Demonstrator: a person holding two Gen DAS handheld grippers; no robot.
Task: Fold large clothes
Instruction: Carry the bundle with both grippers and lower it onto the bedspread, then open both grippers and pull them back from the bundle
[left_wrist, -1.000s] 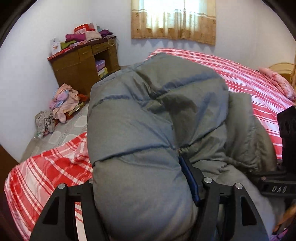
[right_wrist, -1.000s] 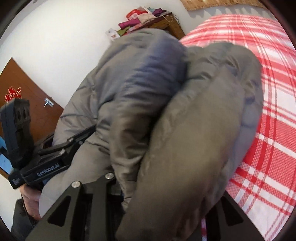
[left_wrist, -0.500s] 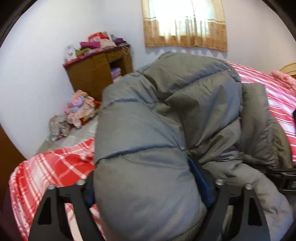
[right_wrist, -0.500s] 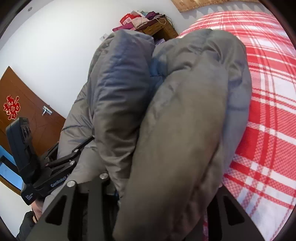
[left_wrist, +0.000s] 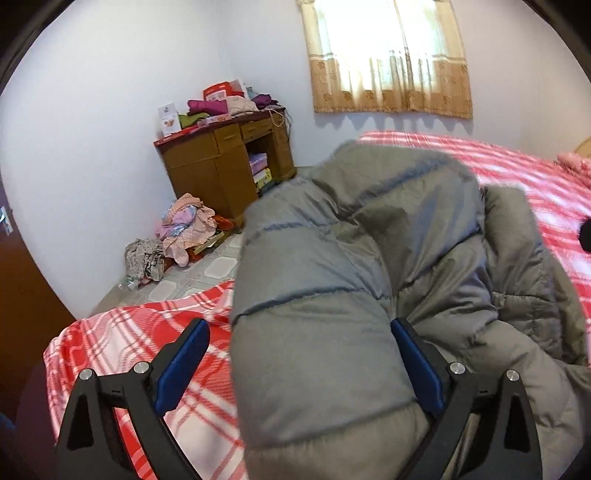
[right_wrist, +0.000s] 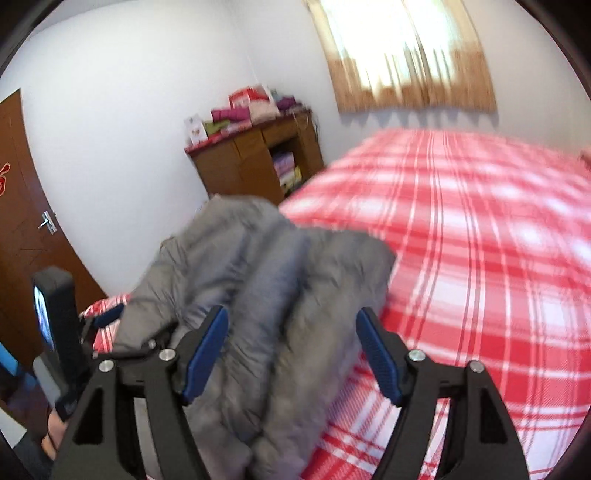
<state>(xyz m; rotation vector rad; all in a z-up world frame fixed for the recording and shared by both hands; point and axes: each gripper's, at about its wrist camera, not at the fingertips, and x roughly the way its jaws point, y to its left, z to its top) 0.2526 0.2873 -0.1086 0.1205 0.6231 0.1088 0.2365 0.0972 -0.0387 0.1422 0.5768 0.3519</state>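
While still straddling the folded grey jacket (left_wrist: 369, 288) on the red plaid bed (right_wrist: 480, 240), opening both the left gripper (left_wrist: 299, 369) and right gripper (right_wrist: 291, 354), no longer squeezing it as a second ago, probably releasing the finished bundle

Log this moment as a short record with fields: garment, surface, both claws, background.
garment: grey puffer jacket, bundled in thick folds
surface: bed with red-and-white plaid sheet
left claw: jaws opening, jacket fold between the pads, left pad clear of it
right claw: jaws opening, jacket between the pads, neither pressing
background: wooden cabinet in the corner, clothes pile on the floor, curtained window
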